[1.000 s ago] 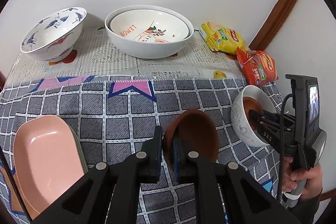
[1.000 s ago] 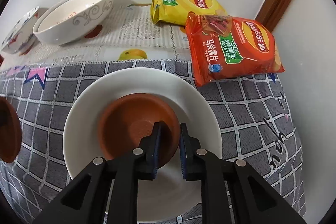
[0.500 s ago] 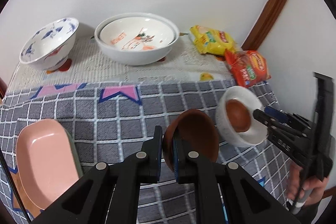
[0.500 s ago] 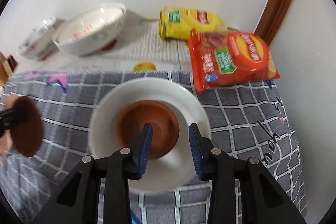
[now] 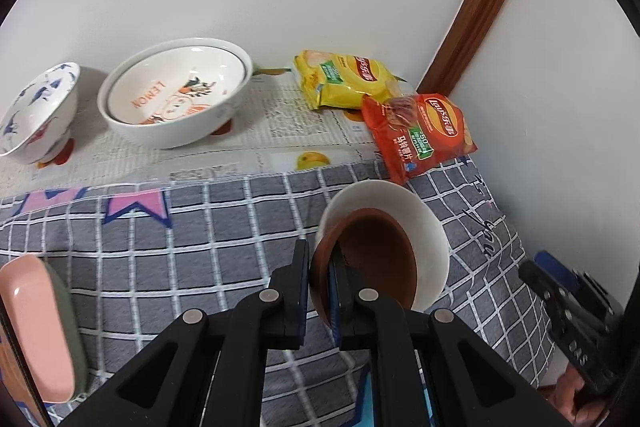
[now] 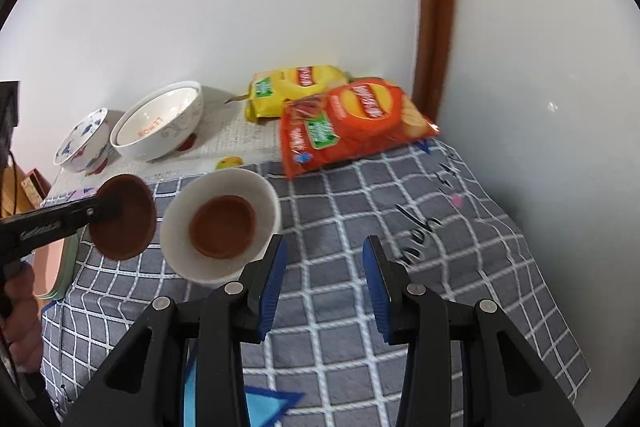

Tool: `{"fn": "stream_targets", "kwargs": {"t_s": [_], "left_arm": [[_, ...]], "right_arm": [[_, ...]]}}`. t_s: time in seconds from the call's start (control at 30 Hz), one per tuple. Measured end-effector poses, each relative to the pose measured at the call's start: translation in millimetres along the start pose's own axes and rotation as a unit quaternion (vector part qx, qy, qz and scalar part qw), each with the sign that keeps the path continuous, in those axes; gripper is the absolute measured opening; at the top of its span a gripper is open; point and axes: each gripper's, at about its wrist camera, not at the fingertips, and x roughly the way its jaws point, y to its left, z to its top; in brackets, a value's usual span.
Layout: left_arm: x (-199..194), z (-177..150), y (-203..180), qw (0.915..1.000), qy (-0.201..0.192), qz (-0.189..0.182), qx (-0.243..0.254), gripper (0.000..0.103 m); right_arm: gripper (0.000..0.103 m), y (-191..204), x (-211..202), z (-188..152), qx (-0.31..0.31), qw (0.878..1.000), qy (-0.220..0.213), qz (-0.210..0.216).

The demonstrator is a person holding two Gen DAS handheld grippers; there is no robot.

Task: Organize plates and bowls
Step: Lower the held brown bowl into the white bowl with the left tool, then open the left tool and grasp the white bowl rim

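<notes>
My left gripper [image 5: 320,259] is shut on the rim of a brown bowl [image 5: 372,259] and holds it tilted in the air, just in front of a white bowl [image 5: 424,223]. In the right wrist view the held brown bowl [image 6: 124,223] hangs beside the left rim of the white bowl [image 6: 180,223]. That white bowl stands on the grey checked cloth with a second brown bowl [image 6: 222,227] inside it. My right gripper [image 6: 324,267] sits back from the white bowl, to its right. Its jaws are opening, with nothing between them.
At the back stand a large white bowl [image 5: 176,131] with a LEMON bowl nested in it and a blue-patterned bowl [image 5: 36,111]. A yellow chip bag [image 5: 344,79] and a red one [image 5: 420,135] lie by the corner wall. A pink plate [image 5: 36,327] lies at the left edge.
The right gripper let go of the brown bowl in the white bowl, opened, and drew back and up. The left gripper carried its brown bowl rightward to the white bowl.
</notes>
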Motion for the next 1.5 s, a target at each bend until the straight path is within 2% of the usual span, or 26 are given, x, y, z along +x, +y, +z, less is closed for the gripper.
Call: {"fn": "stream_targets", "kwargs": {"t_s": [0.3, 0.77, 1.13, 1.33, 1.5], "left_arm": [[32, 8, -10, 0.9997, 0.023, -0.007, -0.011, 0.009], [66, 15, -7, 0.9980, 0.050, -0.024, -0.031, 0.009], [77, 13, -8, 0.9965, 0.058, -0.043, -0.044, 0.009], [78, 12, -6, 0.9945, 0.056, -0.065, -0.060, 0.011], [74, 11, -10, 0.9945, 0.069, -0.068, -0.038, 0.015]], "right_arm": [[0.039, -19, 6, -19, 0.021, 1.000, 0.004, -0.003], [0.039, 0, 24, -30, 0.004, 1.000, 0.023, -0.008], [0.039, 2, 19, -33, 0.004, 1.000, 0.022, -0.009], [0.040, 0, 18, -31, 0.015, 1.000, 0.020, -0.003], [0.040, 4, 21, -25, 0.021, 0.999, 0.023, 0.017]]}}
